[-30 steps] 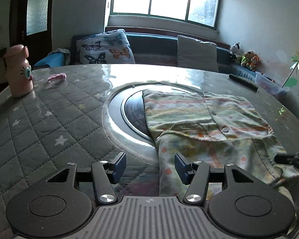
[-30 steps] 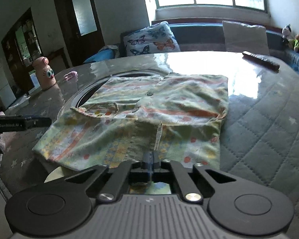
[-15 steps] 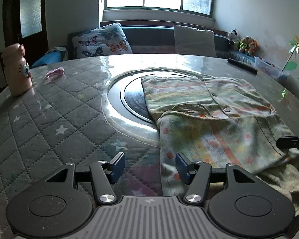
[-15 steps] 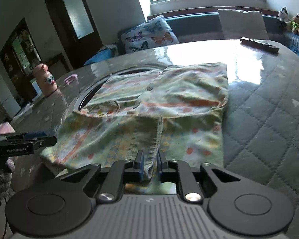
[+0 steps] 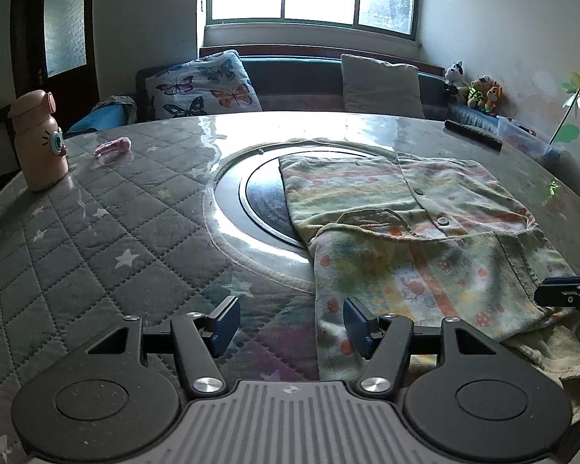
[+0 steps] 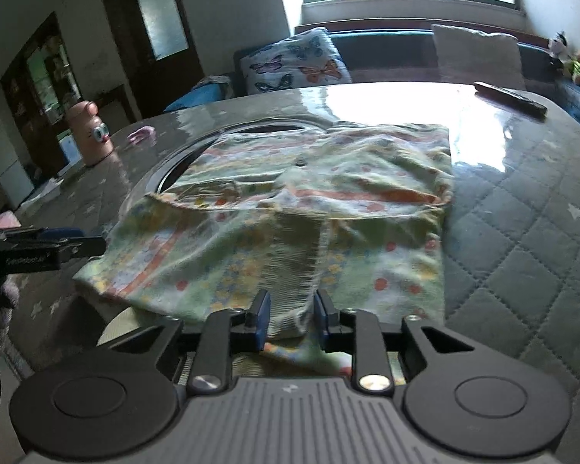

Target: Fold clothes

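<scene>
Quilted round table (image 5: 96, 232), patterned shirt (image 5: 406, 232) spread beside its dark centre disc (image 5: 263, 201), left gripper (image 5: 288, 324) opening, empty, near shirt's hem, right gripper (image 6: 288, 319) parted slightly, hem bunched between its jaws.

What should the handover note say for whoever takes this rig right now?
Left gripper: jaws opening, nothing gripped, low over the near left edge of the shirt.
Right gripper: jaws narrow, a fold of the shirt's near hem between them. Cannot tell if the pads press on it.
Shirt: on the round table, buttoned side up, partly over the dark centre disc.
Done: the near part looks folded up over the body.
Left: probably check the right-hand grip, then finish the folds and flatten.
</scene>
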Tool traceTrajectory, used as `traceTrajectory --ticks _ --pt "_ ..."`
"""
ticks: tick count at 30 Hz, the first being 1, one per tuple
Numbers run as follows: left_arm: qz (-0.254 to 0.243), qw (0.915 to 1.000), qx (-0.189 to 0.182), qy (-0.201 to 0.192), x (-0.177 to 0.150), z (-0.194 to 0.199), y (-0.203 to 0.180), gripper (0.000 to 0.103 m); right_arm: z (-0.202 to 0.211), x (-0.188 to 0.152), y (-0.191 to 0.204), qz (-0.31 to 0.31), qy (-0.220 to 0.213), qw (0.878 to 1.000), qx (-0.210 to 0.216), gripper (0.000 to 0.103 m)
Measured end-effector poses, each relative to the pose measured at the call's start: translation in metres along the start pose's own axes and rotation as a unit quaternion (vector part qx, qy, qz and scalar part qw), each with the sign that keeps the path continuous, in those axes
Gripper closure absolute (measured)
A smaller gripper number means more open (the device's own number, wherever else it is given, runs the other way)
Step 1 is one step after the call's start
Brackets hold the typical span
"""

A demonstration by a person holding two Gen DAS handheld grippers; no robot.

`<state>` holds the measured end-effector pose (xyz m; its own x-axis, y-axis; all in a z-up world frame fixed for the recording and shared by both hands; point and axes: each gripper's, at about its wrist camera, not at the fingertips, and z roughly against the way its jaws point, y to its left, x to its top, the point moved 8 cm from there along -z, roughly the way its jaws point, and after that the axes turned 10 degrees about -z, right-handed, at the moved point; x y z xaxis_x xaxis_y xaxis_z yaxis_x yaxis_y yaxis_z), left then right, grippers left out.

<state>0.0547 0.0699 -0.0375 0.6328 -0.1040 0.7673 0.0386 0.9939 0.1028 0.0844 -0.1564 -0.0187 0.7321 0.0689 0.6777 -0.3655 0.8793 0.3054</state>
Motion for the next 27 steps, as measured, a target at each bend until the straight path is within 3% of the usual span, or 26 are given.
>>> traceTrajectory --ticks 1,2,10,16,21,24,27 --pt "-0.001 1.0 0.0 0.0 0.0 0.0 0.0 0.037 0.001 0.001 0.001 0.008 -0.004 1.0 -0.007 0.096" --pt "-0.002 1.0 0.0 0.0 0.0 0.001 -0.001 0.036 0.002 0.002 0.0 0.01 -0.009 1.0 -0.011 0.099" --pt "-0.004 1.0 0.004 0.002 -0.001 -0.002 0.002 0.034 0.032 0.019 -0.001 0.001 -0.053 0.999 -0.012 0.1" --pt "-0.007 0.9999 0.011 0.008 0.0 -0.006 0.006 0.037 0.01 0.004 -0.007 0.004 -0.008 1.0 -0.026 0.099" --pt "-0.012 0.9999 -0.002 -0.003 0.013 -0.007 0.004 0.065 0.015 0.014 -0.008 0.011 -0.021 0.999 -0.021 0.094" --pt "-0.019 0.9995 -0.021 -0.012 0.026 -0.011 -0.005 0.073 0.011 0.027 -0.005 0.013 -0.032 0.999 -0.008 0.094" --pt "-0.026 0.9988 -0.038 -0.016 0.036 -0.021 -0.016 0.075 0.0 0.036 0.0 0.015 -0.036 0.999 0.007 0.094"
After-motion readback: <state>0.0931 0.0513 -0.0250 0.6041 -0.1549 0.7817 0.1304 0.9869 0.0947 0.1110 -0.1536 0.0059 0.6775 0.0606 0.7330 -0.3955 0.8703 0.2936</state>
